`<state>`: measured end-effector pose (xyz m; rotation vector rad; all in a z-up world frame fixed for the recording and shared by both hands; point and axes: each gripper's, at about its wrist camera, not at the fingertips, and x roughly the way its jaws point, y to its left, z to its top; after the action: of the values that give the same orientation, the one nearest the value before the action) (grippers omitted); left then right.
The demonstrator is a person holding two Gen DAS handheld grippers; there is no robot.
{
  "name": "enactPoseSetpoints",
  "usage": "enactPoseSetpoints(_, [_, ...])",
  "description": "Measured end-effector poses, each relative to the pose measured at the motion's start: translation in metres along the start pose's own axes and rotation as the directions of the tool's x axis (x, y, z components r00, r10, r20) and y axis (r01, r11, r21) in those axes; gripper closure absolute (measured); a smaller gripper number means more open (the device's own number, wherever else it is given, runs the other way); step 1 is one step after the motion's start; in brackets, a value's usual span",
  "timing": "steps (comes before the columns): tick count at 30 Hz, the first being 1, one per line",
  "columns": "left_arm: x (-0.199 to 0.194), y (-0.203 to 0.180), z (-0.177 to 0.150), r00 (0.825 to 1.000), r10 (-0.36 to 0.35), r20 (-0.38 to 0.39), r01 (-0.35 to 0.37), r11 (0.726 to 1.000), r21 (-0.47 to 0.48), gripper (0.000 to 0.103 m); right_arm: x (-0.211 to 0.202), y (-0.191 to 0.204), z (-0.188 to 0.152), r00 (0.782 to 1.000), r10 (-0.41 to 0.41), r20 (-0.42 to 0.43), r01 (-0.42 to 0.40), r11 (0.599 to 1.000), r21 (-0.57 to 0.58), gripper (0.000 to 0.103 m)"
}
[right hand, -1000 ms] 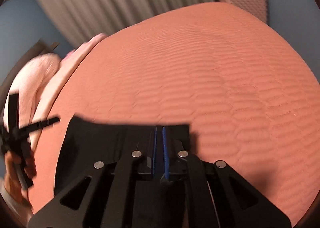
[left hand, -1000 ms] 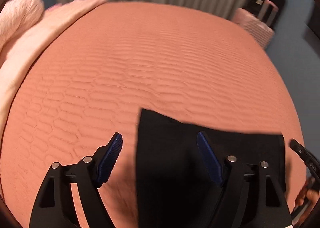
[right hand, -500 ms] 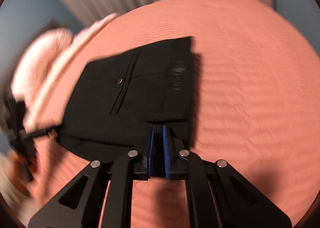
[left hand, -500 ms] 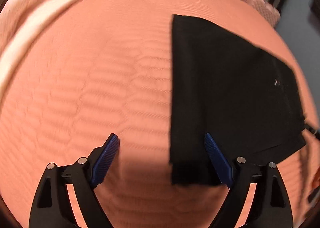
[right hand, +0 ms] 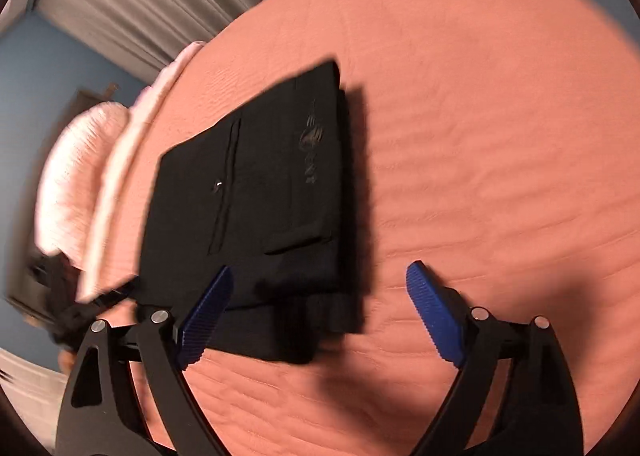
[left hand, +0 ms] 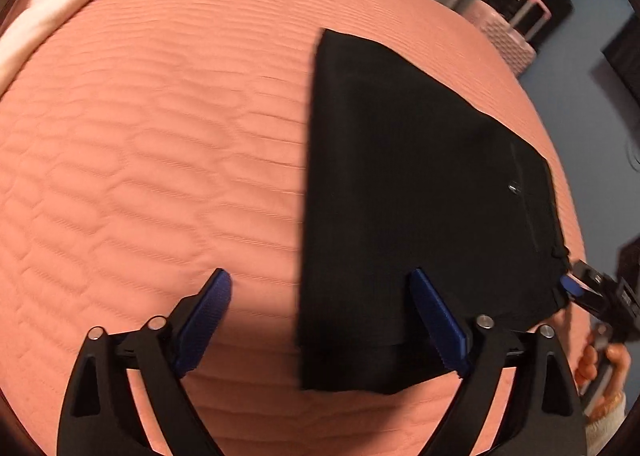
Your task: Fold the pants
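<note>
Faint printed logo on pants (right hand: 310, 136), blurred, not readable.

Black pants (left hand: 420, 196) lie folded flat on the salmon quilted bedspread (left hand: 160, 136).

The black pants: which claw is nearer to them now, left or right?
Both about equal. The left claw straddles the near left edge of the pants; the right claw straddles their near right corner. Both open.
</note>
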<state>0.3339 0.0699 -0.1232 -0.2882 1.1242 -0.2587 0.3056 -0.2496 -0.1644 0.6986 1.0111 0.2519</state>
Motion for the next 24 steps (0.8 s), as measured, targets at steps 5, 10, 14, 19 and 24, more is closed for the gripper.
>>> enactPoseSetpoints(5, [0.031,-0.027,0.007,0.999,0.03,-0.045,-0.024,0.992,0.127,0.005,0.018,0.006,-0.001,0.998,0.051,0.028,-0.051,0.999,-0.005,0.019])
enactPoseSetpoints(10, [0.025,-0.035,0.025,0.998,0.0,-0.067,0.005,0.997,0.071,0.075,0.018,0.019,0.006,1.0,-0.028,0.014,0.028,0.999,-0.016,0.075])
enactPoseSetpoints(14, [-0.011,-0.045,0.019,0.999,0.044,-0.018,-0.042,0.995,0.093,0.091,-0.016,0.053,-0.005,0.999,-0.03,0.037,0.034,0.992,-0.122,0.081])
enactPoseSetpoints(19, [-0.065,-0.039,-0.052,0.998,0.005,-0.059,0.0,0.997,0.078,0.091,-0.059,0.055,-0.069,1.0,-0.019,-0.017,0.017,0.99,-0.137,0.081])
enactPoseSetpoints(24, [-0.091,-0.037,-0.147,0.994,0.059,-0.094,-0.052,0.996,0.078,0.09,-0.085,0.02,-0.153,0.997,-0.023,-0.072,0.02,0.999,-0.043,0.081])
